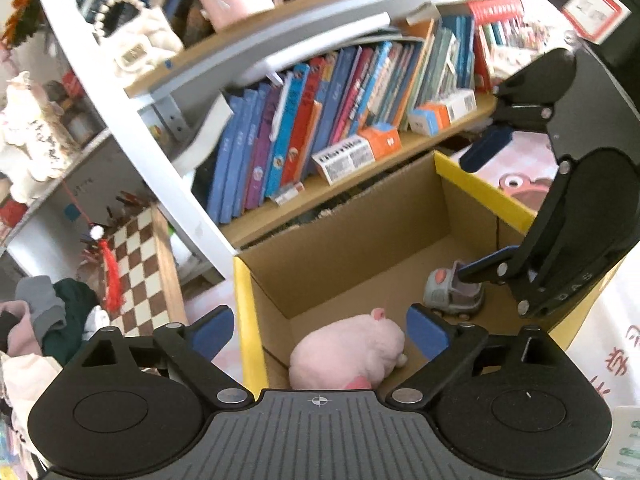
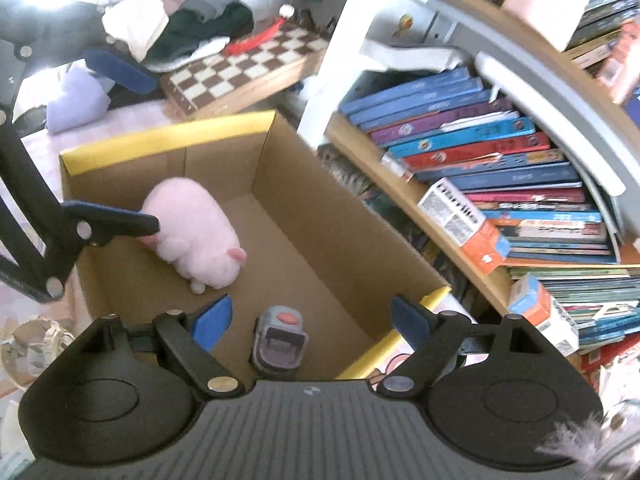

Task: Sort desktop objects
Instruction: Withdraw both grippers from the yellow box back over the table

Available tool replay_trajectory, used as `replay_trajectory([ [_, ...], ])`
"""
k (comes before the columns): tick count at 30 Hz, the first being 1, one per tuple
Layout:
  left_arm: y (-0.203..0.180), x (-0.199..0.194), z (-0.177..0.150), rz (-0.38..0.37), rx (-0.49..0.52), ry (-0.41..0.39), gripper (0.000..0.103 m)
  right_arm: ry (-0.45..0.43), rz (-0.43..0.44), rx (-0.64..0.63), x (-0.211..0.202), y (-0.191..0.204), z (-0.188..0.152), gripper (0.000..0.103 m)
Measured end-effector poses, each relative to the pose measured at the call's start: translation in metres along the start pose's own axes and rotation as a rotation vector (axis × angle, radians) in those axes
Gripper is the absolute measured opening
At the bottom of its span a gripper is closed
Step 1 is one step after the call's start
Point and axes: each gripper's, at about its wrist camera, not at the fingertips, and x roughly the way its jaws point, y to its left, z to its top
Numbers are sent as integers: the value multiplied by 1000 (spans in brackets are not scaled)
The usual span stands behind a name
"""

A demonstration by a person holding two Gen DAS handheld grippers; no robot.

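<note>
An open cardboard box with yellow rim [image 1: 480,184] [image 2: 168,136] holds a pink plush pig [image 1: 348,352] [image 2: 192,232] and a small grey toy car with an orange top [image 1: 452,292] [image 2: 280,336]. My left gripper [image 1: 320,330] is open and empty above the box's near corner, over the pig. My right gripper [image 2: 310,318] is open and empty above the toy car. In the left wrist view the right gripper [image 1: 480,204] hangs open over the box's right side. In the right wrist view the left gripper [image 2: 132,144] is at left, above the pig.
A bookshelf full of books [image 1: 320,120] [image 2: 500,168] stands right behind the box. A chessboard [image 1: 136,264] [image 2: 240,68] and a heap of clothes [image 1: 40,328] [image 2: 180,20] lie beside it. A pink printed cloth [image 1: 516,160] covers the table.
</note>
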Motion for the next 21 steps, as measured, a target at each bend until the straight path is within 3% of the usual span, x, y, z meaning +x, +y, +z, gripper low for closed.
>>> replay_trajectory([
  [11,12,-49,-7,33,-92,-78,96,-145,-57,143,-52,2,-5,90],
  [21,13,-92,-35,31,-126,-129,97,-188,-108,217,-91,50,-13,96],
])
